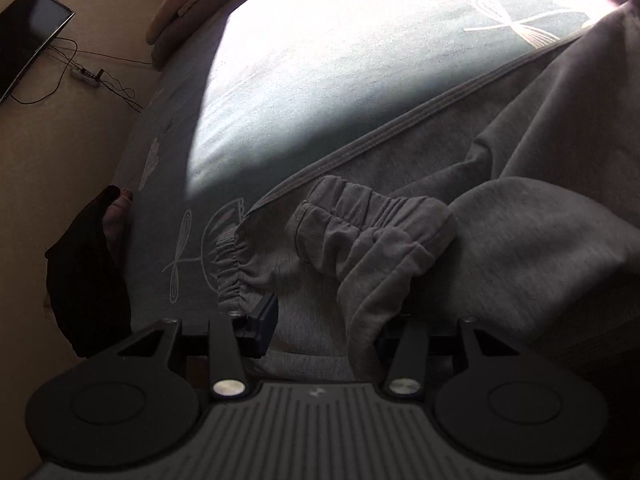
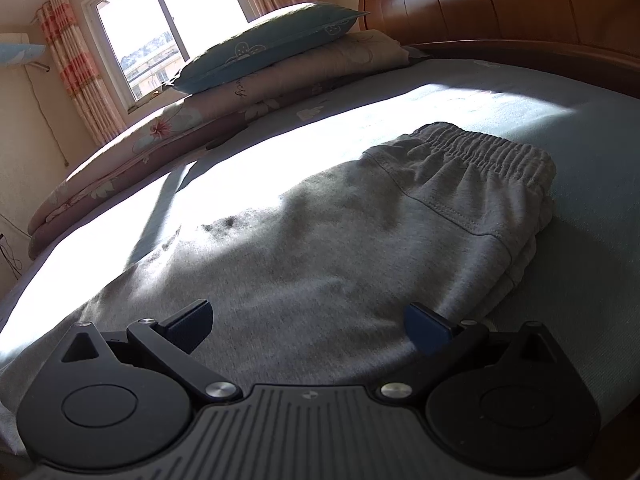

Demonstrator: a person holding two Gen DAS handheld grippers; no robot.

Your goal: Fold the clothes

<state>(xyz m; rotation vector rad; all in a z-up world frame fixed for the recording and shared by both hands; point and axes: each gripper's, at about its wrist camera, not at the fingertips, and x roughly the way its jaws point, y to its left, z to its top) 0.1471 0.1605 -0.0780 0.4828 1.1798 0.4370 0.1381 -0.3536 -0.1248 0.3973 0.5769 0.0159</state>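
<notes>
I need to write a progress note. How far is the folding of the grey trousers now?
Done: the grey cotton jogging trousers lie on the blue-green bedsheet folded lengthwise, elastic waistband doubled. In hand: the left gripper holds the gathered leg cuffs, lifted over the legs. The right gripper is open above the cloth. Left: probably laying the cuffs toward the waistband and flattening.

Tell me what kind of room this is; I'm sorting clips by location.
Most likely a home bedroom: a bed with a wooden headboard, stacked pillows, and grey sweatpants laid on the sheet.
</notes>
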